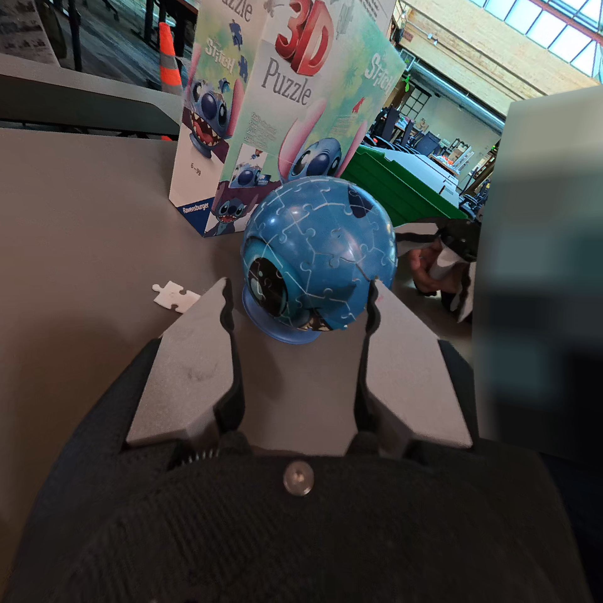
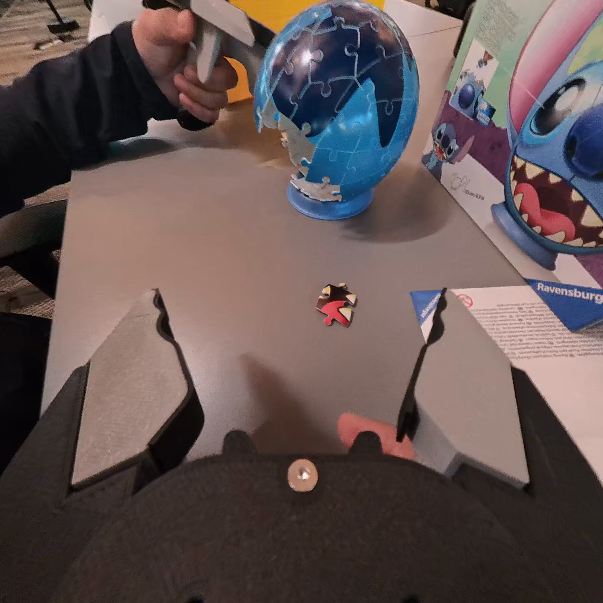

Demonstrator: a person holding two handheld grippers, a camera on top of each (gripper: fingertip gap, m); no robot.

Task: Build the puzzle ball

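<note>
Puzzle ball (image 2: 339, 107), blue, gap in shell

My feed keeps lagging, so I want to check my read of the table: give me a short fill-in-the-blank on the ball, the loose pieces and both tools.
1. The puzzle ball sits on a round ____ stand.
2. The red, black and yellow piece lies on the table ahead of the ____ tool.
3. The white piece lies face ____.
4. The left tool is ____, empty.

Missing words: blue; right; down; open
</note>
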